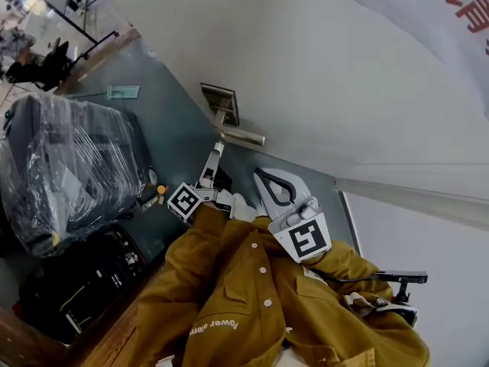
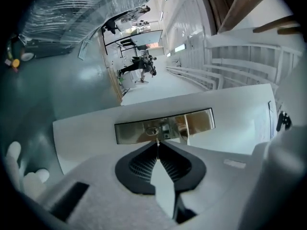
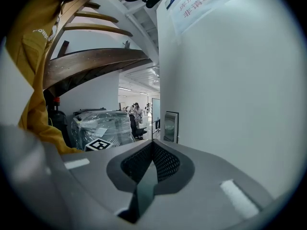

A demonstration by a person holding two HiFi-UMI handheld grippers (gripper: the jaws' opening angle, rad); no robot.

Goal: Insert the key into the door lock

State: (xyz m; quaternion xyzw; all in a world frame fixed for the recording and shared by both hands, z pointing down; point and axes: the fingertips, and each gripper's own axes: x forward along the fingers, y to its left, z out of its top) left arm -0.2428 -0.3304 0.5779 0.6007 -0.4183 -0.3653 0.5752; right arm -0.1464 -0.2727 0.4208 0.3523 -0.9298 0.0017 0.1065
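Filling most of the head view, a big white door [image 1: 306, 75] is standing over a grey-green floor [image 1: 172, 132]. A plastic-wrapped grey bulk [image 1: 69, 167] is sitting on that floor, well to the left. Your mustard-yellow jacket [image 1: 229, 297] is covering the bottom of the head view.

You're holding the right gripper [image 1: 263, 178] just beside the left one and a bit farther from the lock. In its own view its jaws [image 3: 152, 145] are sitting fully together with nothing between them.

You're pointing the left gripper [image 1: 217, 151] at the brushed-metal lock plate [image 1: 220, 102] on the door, just under the plate's lever handle [image 1: 243, 135]. In the left gripper view its jaws [image 2: 157, 145] are pinching almost closed on a thin silvery key [image 2: 157, 142]. The blade is sticking out past the tips.

The lock plate [image 2: 192, 122] is filling the middle of that view. The key tip is sitting at its lower edge, just beside the small oval keyhole [image 2: 152, 130]. Can't tell if the tip is touching the metal. The key isn't in the keyhole yet.
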